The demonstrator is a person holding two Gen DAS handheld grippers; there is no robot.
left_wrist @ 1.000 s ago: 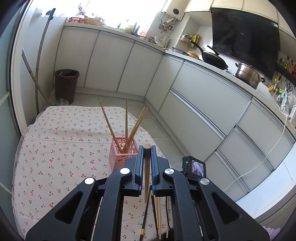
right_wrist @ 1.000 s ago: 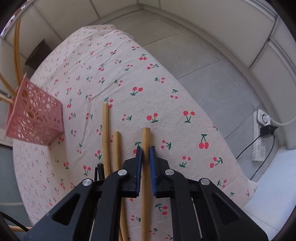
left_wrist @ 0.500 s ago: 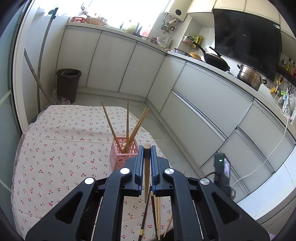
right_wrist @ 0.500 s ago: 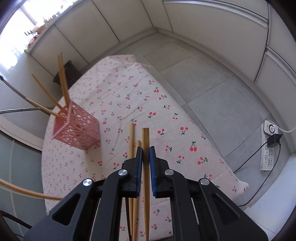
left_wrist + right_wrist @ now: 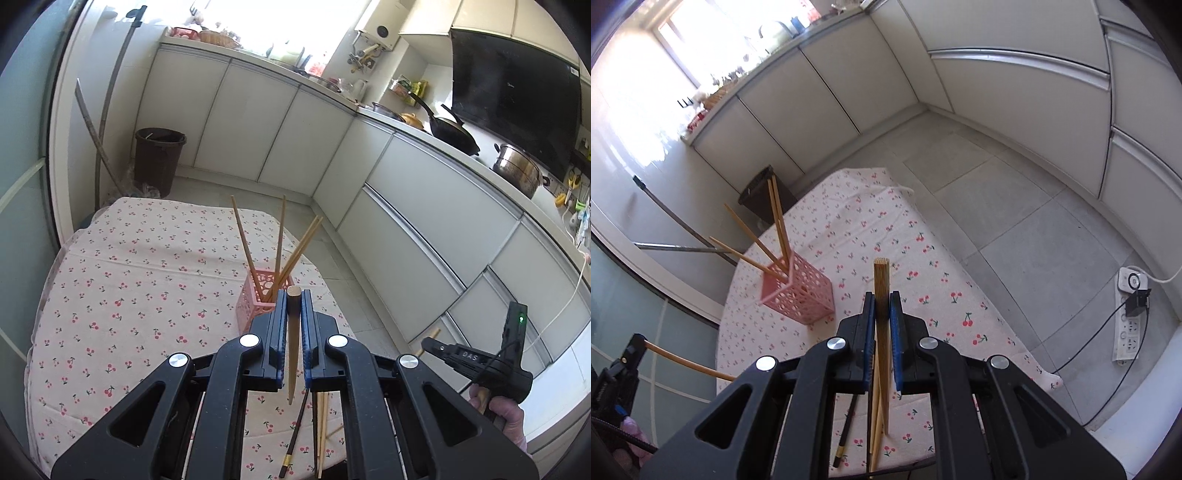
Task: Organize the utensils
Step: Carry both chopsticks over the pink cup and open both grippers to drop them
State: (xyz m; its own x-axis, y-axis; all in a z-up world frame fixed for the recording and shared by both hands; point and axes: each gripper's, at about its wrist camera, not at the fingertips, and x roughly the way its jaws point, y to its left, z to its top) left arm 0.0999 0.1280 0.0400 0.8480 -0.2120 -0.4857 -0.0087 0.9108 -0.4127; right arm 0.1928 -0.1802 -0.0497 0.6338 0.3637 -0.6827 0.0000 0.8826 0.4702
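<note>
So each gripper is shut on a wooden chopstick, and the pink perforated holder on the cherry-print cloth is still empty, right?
Not empty: the left wrist view shows the pink perforated holder already holding several wooden chopsticks. The left gripper and the right gripper do each grip one.

A brown bin (image 5: pixel 159 159) stands upper left; a wok (image 5: pixel 452 131) and steel pot (image 5: pixel 519 173) sit upper right.

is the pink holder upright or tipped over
Upright. The pink holder stands on its base on the cherry tablecloth, open top up, with chopsticks sticking out above its rim.
</note>
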